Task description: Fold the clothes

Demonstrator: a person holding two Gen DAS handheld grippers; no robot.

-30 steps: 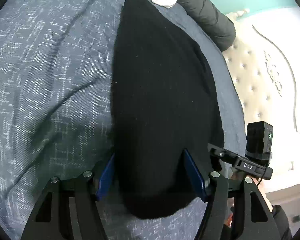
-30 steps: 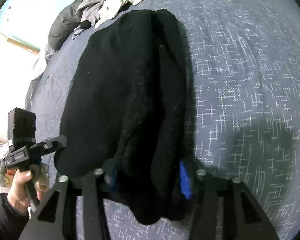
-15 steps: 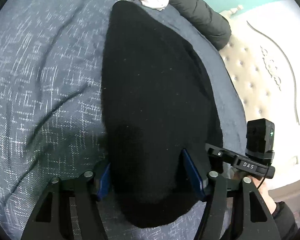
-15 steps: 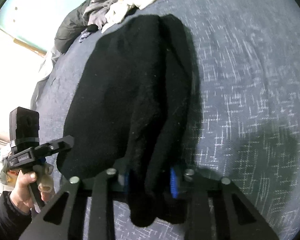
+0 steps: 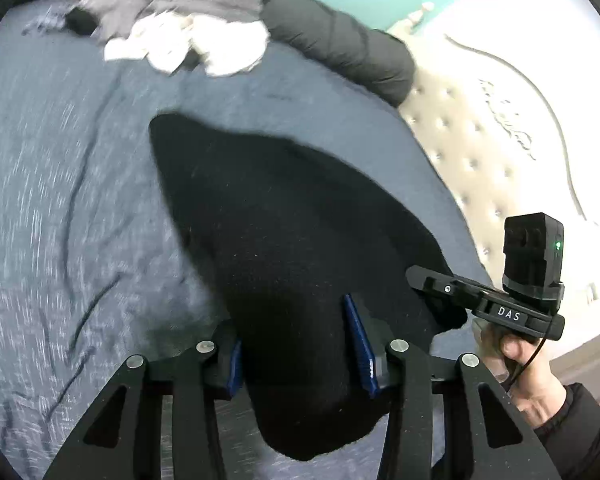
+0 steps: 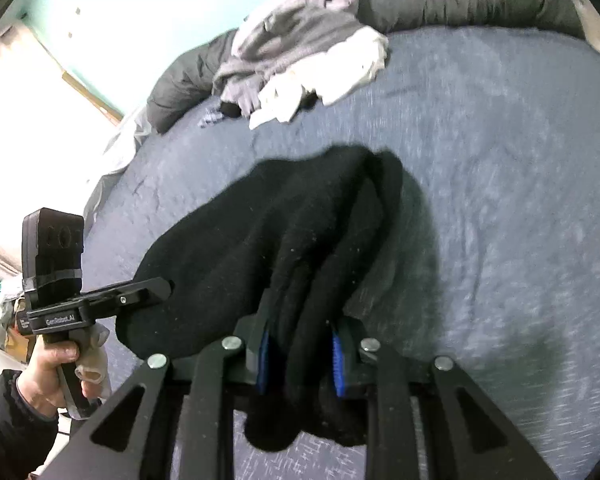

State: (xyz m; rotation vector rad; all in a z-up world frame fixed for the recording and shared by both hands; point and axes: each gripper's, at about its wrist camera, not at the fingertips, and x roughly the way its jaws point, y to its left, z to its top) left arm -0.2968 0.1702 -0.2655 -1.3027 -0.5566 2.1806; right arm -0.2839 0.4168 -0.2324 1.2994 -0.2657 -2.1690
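Black knitted fleece garment (image 5: 300, 248) hangs lifted over bed's blue-grey flecked cover (image 5: 60, 200), far end trailing there. Left tongs (image 5: 298, 344) and right tongs (image 6: 300, 356) each clamp its near edge. Grey-white clothes heap (image 6: 300, 60) behind.

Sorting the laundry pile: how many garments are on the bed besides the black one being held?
2 that I can tell apart: a grey garment heaped at the far edge, and a white garment bunched against it. More may lie hidden underneath.

Matt, fuzzy black knit garment (image 5: 284, 232)
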